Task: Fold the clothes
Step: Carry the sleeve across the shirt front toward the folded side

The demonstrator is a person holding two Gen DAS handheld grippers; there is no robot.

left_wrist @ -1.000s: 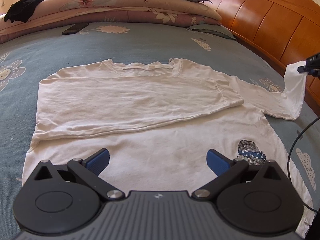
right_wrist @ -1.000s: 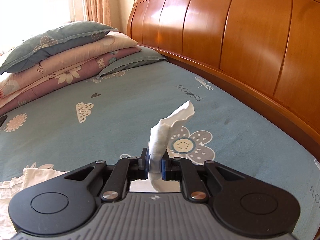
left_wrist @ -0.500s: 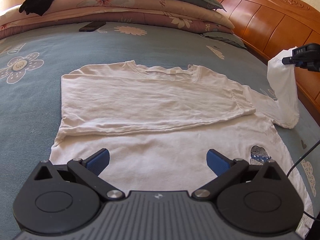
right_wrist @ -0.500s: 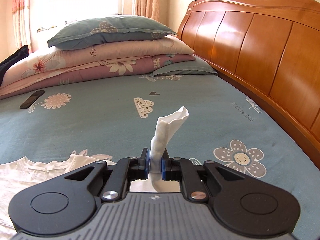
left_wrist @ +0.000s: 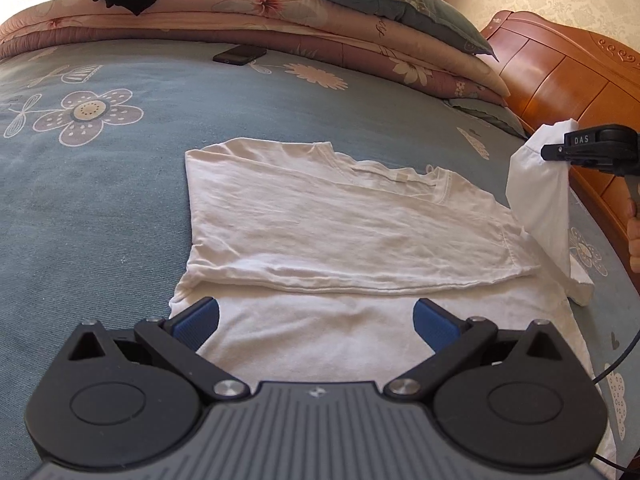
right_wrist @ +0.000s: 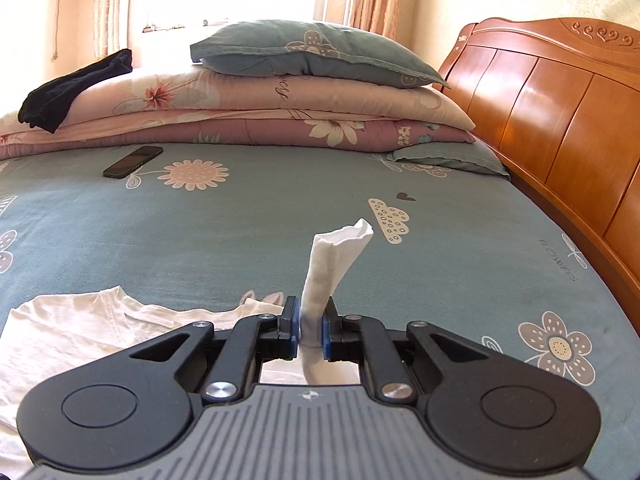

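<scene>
A white long-sleeved shirt lies flat on the blue flowered bedsheet, with one sleeve folded across its chest. My left gripper hovers open over the shirt's lower part, nothing between its blue pads. At the right, the other sleeve is lifted off the bed, its cuff pinched in my right gripper. In the right wrist view that gripper is shut on the sleeve cuff, which sticks up between the fingers. The shirt's collar shows at the lower left.
Folded quilts and a pillow are stacked at the far end, with a dark garment on them. A black phone lies on the sheet. The wooden headboard runs along the right. A person's hand holds the right gripper.
The right gripper has swung left with the sleeve, lifting it higher and nearer the shirt's body. The left gripper has shifted rightwards over the hem, still open.
</scene>
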